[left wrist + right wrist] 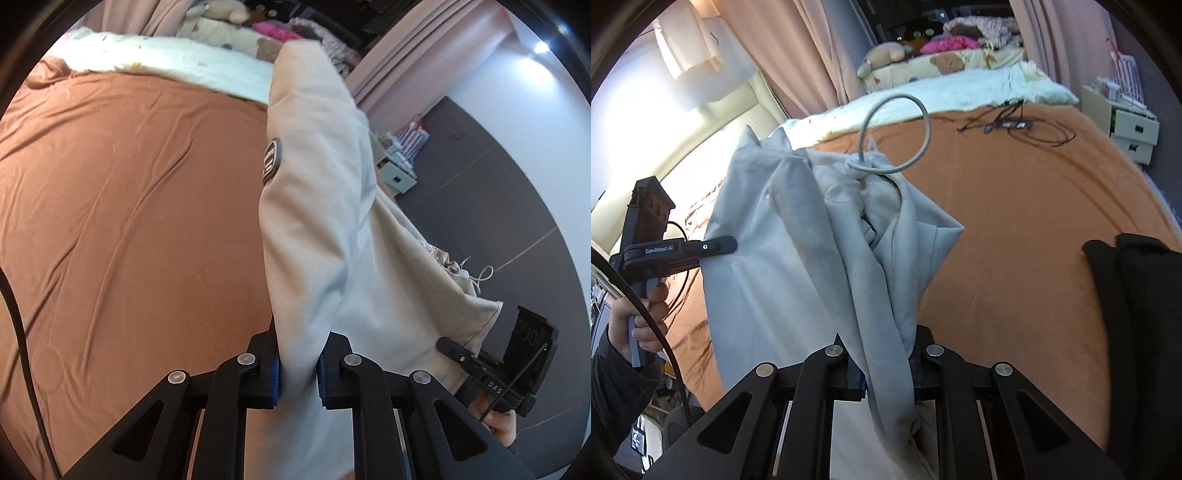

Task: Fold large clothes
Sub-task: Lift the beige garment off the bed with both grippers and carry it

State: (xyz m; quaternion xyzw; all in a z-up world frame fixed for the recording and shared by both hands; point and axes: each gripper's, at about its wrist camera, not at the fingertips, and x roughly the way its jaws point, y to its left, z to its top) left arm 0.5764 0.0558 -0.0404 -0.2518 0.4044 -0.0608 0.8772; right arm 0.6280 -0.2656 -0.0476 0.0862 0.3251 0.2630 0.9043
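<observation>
A large beige jacket [325,206] with a round dark arm patch [272,159] hangs in the air above the brown bedsheet [129,206]. My left gripper [298,376] is shut on a fold of it. My right gripper [888,369] is shut on another bunched part of the jacket [812,240], near its hood with a grey drawcord loop [919,122]. Each gripper shows in the other's view, the right one [461,354] at the jacket's edge and the left one [713,245] likewise.
A black garment [1137,314] lies on the bed's right side. Black cables [1015,127] lie on the sheet near the white quilt [960,92]. Stuffed toys and pink curtains are at the head. A small drawer unit [1126,129] stands beside the bed.
</observation>
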